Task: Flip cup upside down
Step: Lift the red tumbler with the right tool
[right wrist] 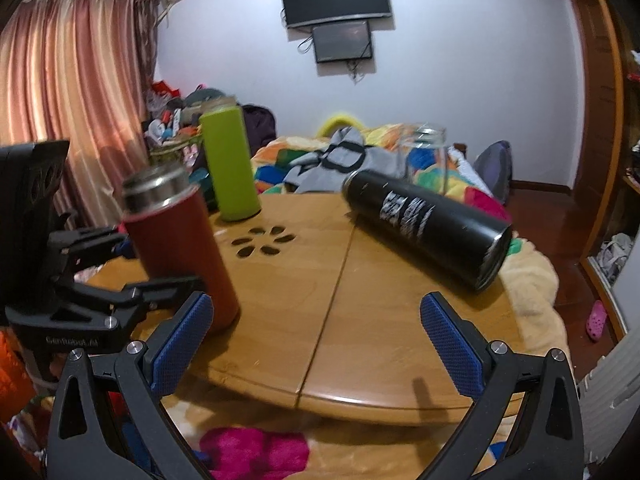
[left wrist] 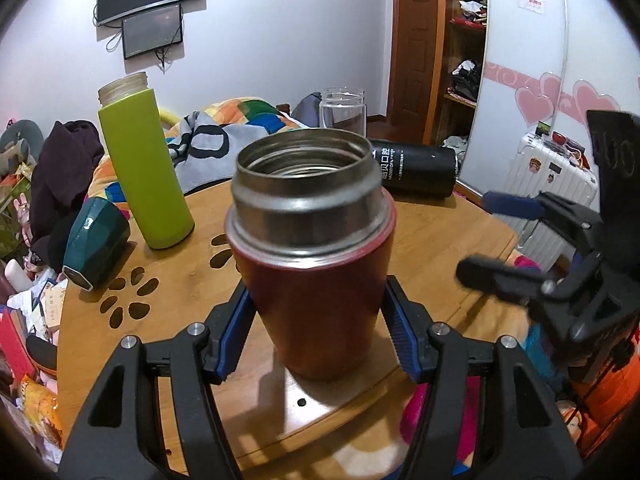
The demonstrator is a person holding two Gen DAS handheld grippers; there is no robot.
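Observation:
A red thermos cup (left wrist: 316, 280) with a steel open mouth stands upright on the round wooden table (left wrist: 440, 240). My left gripper (left wrist: 318, 332) is shut on the cup's lower body, blue pads pressing both sides. In the right wrist view the red cup (right wrist: 180, 248) stands at the left with the left gripper (right wrist: 160, 280) around it. My right gripper (right wrist: 316, 340) is open and empty over the table's near edge, right of the cup; it also shows in the left wrist view (left wrist: 492, 236) at the right.
A green bottle (left wrist: 146, 168) stands upright behind the cup. A dark green cup (left wrist: 96, 240) lies on its side at the left. A black bottle (right wrist: 428, 228) lies on its side at the back right. A clear glass jar (left wrist: 343, 112) stands behind. Cluttered bedding surrounds the table.

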